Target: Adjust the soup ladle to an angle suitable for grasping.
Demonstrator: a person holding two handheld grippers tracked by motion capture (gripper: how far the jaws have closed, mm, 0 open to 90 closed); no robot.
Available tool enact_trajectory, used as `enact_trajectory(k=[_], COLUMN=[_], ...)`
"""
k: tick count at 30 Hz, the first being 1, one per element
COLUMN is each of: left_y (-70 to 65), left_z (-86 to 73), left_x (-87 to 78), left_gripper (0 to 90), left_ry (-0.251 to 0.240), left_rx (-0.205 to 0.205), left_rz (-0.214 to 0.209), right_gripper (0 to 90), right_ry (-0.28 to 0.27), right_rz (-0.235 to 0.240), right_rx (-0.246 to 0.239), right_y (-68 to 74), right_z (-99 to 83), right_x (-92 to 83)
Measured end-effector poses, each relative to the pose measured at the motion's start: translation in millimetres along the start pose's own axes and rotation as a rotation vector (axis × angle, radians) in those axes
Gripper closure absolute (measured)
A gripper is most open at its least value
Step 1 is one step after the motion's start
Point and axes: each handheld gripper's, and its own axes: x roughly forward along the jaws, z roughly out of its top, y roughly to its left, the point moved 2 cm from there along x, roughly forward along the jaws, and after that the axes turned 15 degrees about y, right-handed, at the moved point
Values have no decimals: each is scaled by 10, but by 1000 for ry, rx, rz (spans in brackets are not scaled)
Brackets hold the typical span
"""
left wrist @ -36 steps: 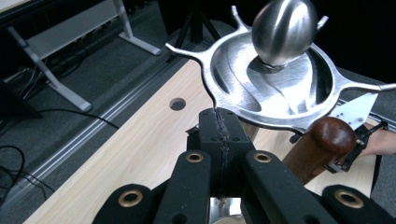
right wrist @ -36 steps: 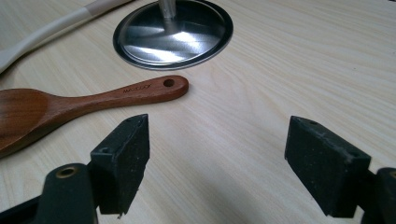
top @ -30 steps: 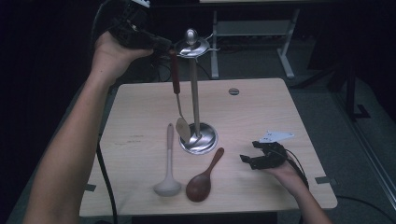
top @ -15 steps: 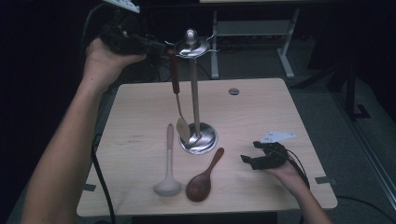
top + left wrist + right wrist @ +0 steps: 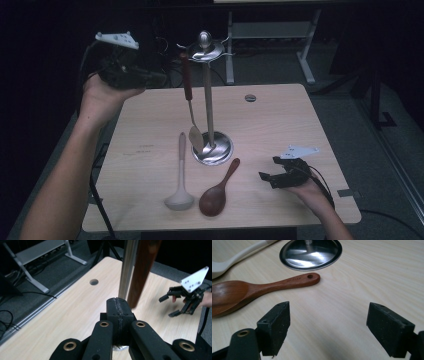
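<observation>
Left gripper (image 5: pixel 150 79) was up beside the stand (image 5: pixel 209 107), jaws pressed together on nothing. I saw the red-handled spoon (image 5: pixel 188 97) hanging from the stand's hook, just past the jaws. Right gripper (image 5: pixel 272 176) sat low over the tabletop (image 5: pixel 280 120), jaws spread, near the wooden spoon (image 5: pixel 216 192).

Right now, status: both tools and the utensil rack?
Left tool shut, empty, beside hanging spoon. Right tool open, low over table. Wooden spoon and white ladle lie by rack. Nothing blocking.
</observation>
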Motion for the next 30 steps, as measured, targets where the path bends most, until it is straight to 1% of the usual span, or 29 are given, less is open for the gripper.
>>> enact_trajectory(k=[4, 9, 11, 12, 15, 19, 22, 23, 25, 26, 30], left_y=[-32, -73, -107, -120, -187, -259, -297, -304, -342, -357, -423], left_z=[-195, -455, -574, -633, -793, -972, -1121, -1157, -1259, -1301, -1440], left_x=[144, 351, 453, 504, 669, 879, 1046, 1085, 1204, 1253, 1427], left_gripper=[900, 900, 900, 900, 900, 900, 900, 900, 900, 900, 900], left_ry=[41, 70, 73, 77, 94, 119, 133, 140, 153, 158, 182], left_rx=[-4, -20, -35, -36, -53, -69, -94, -94, -107, -110, -122], left_rz=[0, -20, -33, -35, -63, -88, -118, -126, -147, -156, -185], right_gripper=[184, 180, 179, 178, 177, 177, 177, 177, 177, 177, 177], right_ry=[-1, -7, -6, -5, 2, 1, -1, 0, -1, 1, 4], right_rz=[6, -4, -5, -9, -12, -15, -17, -17, -17, -15, -17], right_rx=[4, 6, 4, 1, -3, -5, -10, -10, -9, -2, -4], right_y=[1, -22, -21, -19, -12, -11, -12, -12, -12, -11, -21], right_z=[-79, -93, -88, -88, -91, -92, -90, -90, -91, -91, -95], right_x=[-16, -23, -13, -7, 7, 10, 13, 14, 13, 11, 13])
